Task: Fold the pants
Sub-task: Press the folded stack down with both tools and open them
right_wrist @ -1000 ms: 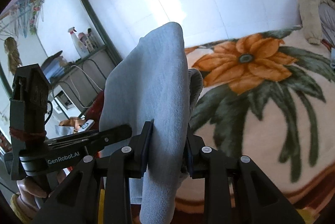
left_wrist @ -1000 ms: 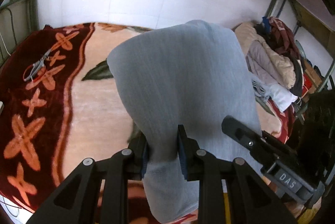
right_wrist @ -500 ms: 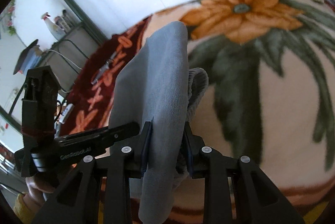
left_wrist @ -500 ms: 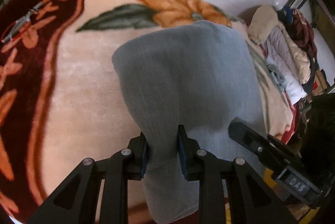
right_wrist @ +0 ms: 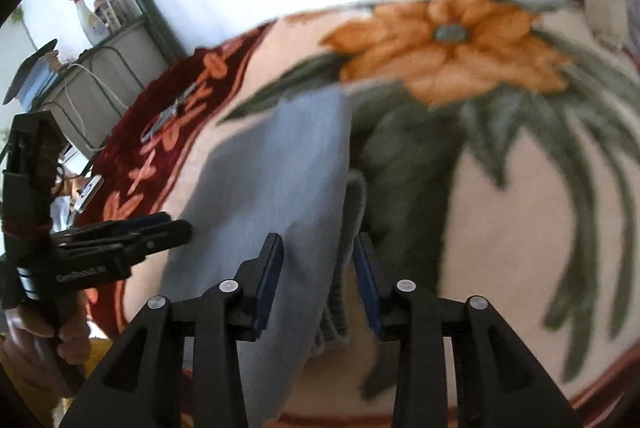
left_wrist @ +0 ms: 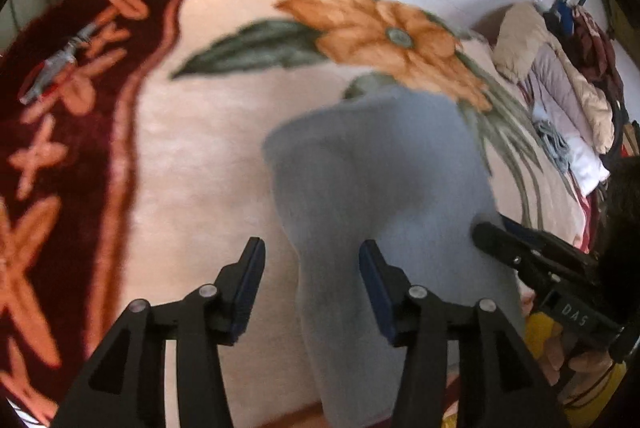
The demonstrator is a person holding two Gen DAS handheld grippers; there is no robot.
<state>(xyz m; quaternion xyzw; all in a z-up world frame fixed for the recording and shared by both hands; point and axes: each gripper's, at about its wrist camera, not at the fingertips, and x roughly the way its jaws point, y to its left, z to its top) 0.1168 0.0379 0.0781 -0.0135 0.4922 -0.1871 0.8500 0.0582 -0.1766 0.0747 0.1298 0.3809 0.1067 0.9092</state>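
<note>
The grey-blue pants (left_wrist: 380, 187) lie folded on the flowered blanket (left_wrist: 208, 155), a strip of them running back between my left gripper's (left_wrist: 312, 260) jaws. Those jaws are opening and the pads stand clear of the cloth on both sides. In the right wrist view the pants (right_wrist: 272, 167) show their ribbed waistband (right_wrist: 354, 203) at the right edge. My right gripper (right_wrist: 318, 252) is opening too; its pads stand just off the cloth, which still lies between them. Each gripper appears in the other's view, the right gripper (left_wrist: 532, 268) at the right and the left gripper (right_wrist: 116, 240) at the left.
A heap of clothes (left_wrist: 560, 87) lies at the bed's far right. A small metal tool (left_wrist: 56, 63) rests on the blanket's dark red border. A shelf with a spray bottle (right_wrist: 88, 15) and a cable stands left of the bed. A white tiled wall rises behind.
Both grippers came down toward the blanket with the pants and then opened their jaws, letting go of the cloth. The pants have sunk from a raised hump to lie lower on the blanket.
</note>
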